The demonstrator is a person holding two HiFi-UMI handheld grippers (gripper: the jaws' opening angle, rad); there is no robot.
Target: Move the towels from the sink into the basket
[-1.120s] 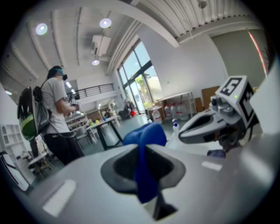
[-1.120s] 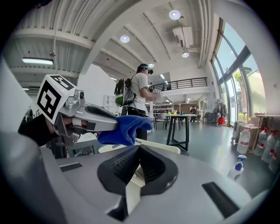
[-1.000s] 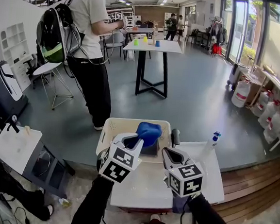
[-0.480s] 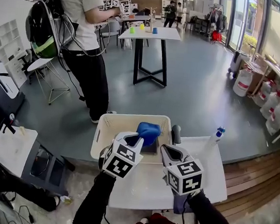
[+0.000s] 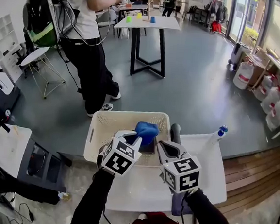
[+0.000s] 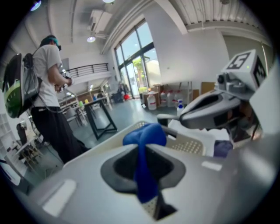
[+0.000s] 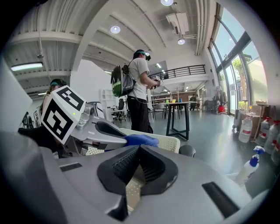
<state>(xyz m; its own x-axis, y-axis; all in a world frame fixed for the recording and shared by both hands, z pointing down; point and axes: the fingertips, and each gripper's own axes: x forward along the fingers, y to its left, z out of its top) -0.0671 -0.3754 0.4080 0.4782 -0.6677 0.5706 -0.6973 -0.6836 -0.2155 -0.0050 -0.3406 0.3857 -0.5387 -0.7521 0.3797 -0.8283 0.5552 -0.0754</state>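
Your left gripper (image 5: 136, 138) holds the blue towel (image 5: 147, 130) pinched in its fingers (image 6: 118, 168), over the white basket (image 5: 98, 130) at 12 o'clock. Your right gripper (image 5: 162, 146), just beside it, has its fingers pressed together on nothing. A spray bottle (image 5: 217, 135) stands at 2 o'clock on the tabletop (image 5: 207, 173). A person with a backpack (image 5: 83, 36) stands at 11 o'clock.

Matt blue cloth: the towel (image 5: 147, 130) against the smooth, matt grey plastic of my left gripper (image 5: 139, 136). My right gripper (image 5: 162, 146) carries black ribbed pads (image 7: 125, 165). The cream plastic basket (image 5: 100, 125) is perforated; the grey floor (image 5: 196, 80) shines glossy.
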